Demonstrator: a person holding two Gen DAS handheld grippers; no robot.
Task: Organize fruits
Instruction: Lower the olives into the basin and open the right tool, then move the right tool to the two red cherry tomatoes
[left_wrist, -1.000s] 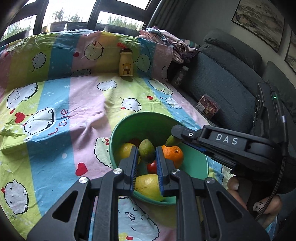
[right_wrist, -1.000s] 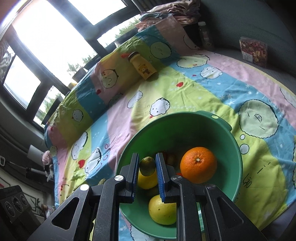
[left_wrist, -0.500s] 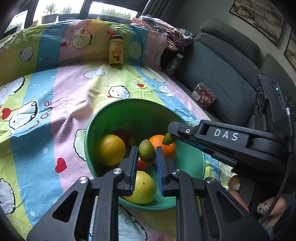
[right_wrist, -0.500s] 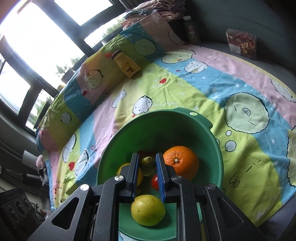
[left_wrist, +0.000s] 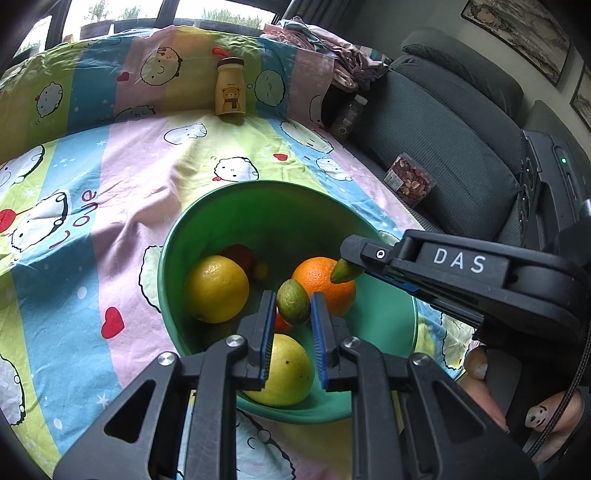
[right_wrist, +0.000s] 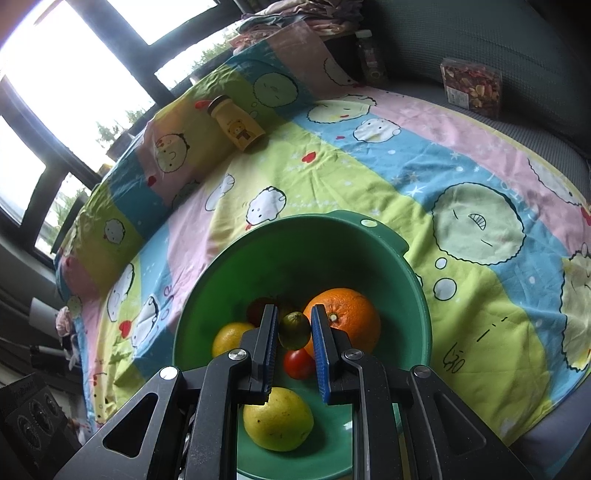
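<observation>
A small green fruit (left_wrist: 293, 307) is clamped in the left hand-held gripper (left_wrist: 293, 321) and another (right_wrist: 293, 329) in the right hand-held gripper (right_wrist: 293, 332) — both held above the green bowl (left_wrist: 207, 225) on the bedsheet (left_wrist: 122, 206). If released carelessly, either fruit could strike the orange (left_wrist: 317, 277) and bounce out.

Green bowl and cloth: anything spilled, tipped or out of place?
Nothing stands out. The green bowl sits upright on the cartoon cloth with its fruit inside. Each gripper holds a small green fruit over it. The yellow bottle stands upright, far side.
</observation>
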